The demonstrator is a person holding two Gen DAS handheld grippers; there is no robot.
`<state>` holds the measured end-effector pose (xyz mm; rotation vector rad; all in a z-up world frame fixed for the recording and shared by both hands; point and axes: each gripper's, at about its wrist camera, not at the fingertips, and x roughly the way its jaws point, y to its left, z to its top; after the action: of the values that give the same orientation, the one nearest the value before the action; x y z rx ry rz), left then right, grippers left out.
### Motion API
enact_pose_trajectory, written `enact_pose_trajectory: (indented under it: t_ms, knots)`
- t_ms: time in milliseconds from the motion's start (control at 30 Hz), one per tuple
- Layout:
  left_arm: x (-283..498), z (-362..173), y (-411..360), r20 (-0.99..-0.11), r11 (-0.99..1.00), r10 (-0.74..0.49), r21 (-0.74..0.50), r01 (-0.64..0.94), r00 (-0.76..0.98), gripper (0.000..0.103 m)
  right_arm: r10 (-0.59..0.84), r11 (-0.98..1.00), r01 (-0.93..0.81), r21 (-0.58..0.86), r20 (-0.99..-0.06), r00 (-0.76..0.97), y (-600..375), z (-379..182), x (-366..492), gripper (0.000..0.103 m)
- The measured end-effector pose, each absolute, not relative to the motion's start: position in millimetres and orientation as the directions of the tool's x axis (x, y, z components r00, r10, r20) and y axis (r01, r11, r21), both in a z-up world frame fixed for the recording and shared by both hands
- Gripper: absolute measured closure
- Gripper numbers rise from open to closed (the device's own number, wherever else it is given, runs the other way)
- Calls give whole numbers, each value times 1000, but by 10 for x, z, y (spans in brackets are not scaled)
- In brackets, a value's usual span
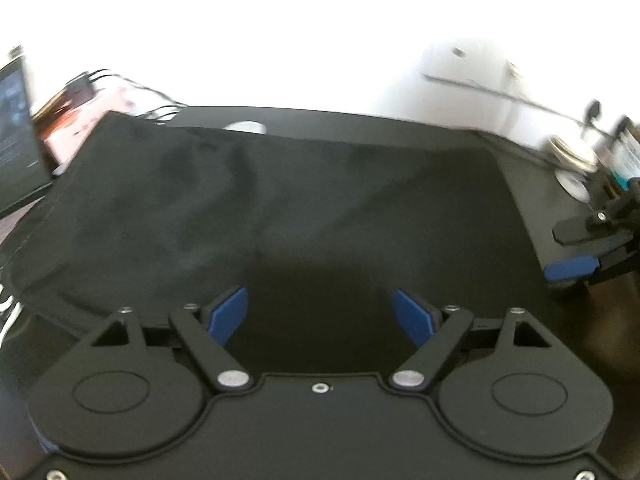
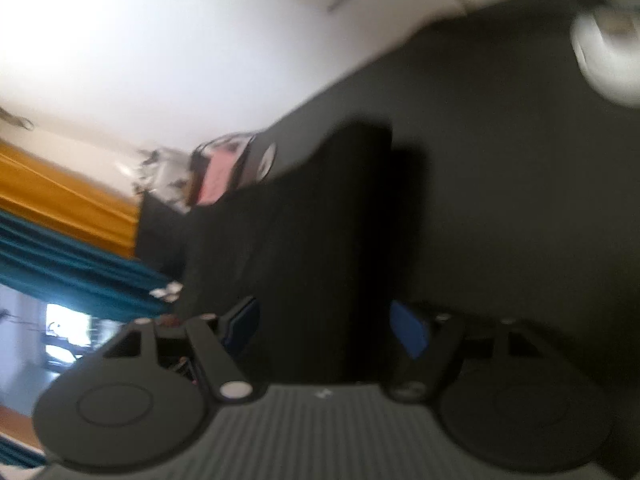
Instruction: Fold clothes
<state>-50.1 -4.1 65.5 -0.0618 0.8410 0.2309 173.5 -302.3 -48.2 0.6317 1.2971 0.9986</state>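
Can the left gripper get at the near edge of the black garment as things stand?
Probably yes: the left gripper is open right over the black garment, with nothing between its blue pads and the cloth.

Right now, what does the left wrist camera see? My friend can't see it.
A black cloth lies spread over a dark table. The left gripper hangs open above its near edge, holding nothing, and the right gripper reaches toward the cloth's right edge.

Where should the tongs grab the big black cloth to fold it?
Grab the black cloth by its near right corner, coming in from the right side where the right tongs hang. It lies spread flat on the table, so only edges and corners can be pinched. The left tongs, open over its middle, would only bunch it there.
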Motion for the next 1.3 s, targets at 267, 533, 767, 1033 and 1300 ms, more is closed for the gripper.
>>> enact_pose_trajectory:
  t_ms: [267, 533, 767, 1033, 1300]
  knots:
    - [-682, 459, -72, -787, 970, 188, 56, -236, 587, 21, 861, 470, -235, 851, -500, -93, -3085, -573, 862, 32]
    - [-899, 312, -36, -768, 981, 167, 67, -183, 618, 18, 866, 490, -170, 855, -499, -12, -2874, -540, 474, 30]
    - [-946, 201, 90, -740, 986, 125, 17, -167, 661, 12, 854, 519, -51, 853, -516, 58, -2709, -567, 331, 38]
    - [-1400, 631, 245, -591, 986, -86, -164, -15, 802, 13, 813, 549, 147, 823, -566, 135, -2716, -349, 217, 90]
    - [-1821, 683, -763, -378, 904, -129, 334, 265, 917, 2, 838, 507, 143, 850, -524, 152, -2442, 294, 280, 90]
